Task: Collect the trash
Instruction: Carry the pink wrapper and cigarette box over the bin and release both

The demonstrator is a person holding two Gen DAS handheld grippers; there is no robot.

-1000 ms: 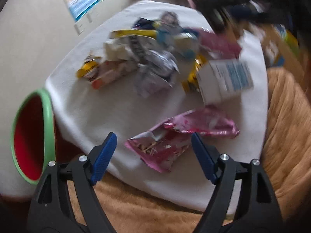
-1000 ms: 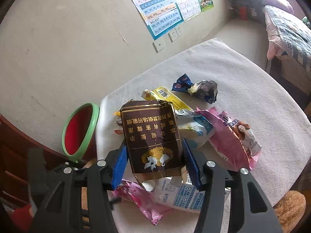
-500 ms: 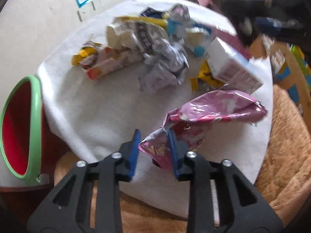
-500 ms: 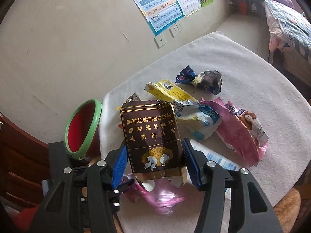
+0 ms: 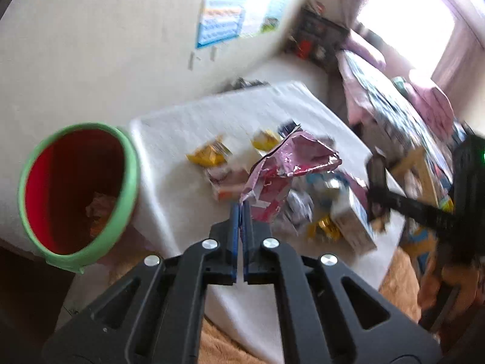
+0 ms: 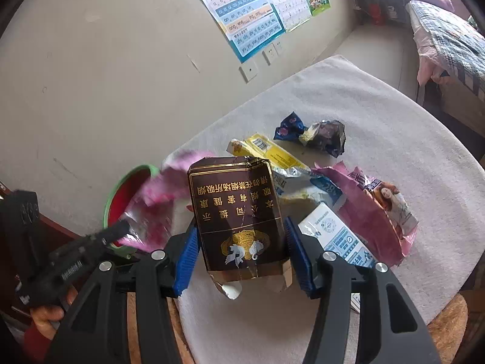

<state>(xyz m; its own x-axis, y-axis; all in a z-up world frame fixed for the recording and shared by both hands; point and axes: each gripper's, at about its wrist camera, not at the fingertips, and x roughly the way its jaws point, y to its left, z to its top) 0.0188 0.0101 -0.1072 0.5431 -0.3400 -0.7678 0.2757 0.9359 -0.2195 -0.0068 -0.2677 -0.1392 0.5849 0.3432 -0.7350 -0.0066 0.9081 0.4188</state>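
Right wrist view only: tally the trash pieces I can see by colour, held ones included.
Pink: 2, held wrapper, table bag
Brown: 1, held carton
Yellow: 1, wrapper strip
Blue: 1, small wrapper
Dark: 1, crumpled foil
White-and-blue: 2, pouch, box
Total: 8; the carton may hide more.

The worktop (image 6: 379, 127) wore a matt, nubbly white cloth. On it, the pink wrapper (image 5: 291, 163) looked like glossy crinkled foil-plastic, and the brown carton (image 6: 236, 212) was creased, faintly shiny card. Beside the worktop, the bin (image 5: 75, 188) looked like smooth plastic, red inside, green-rimmed.
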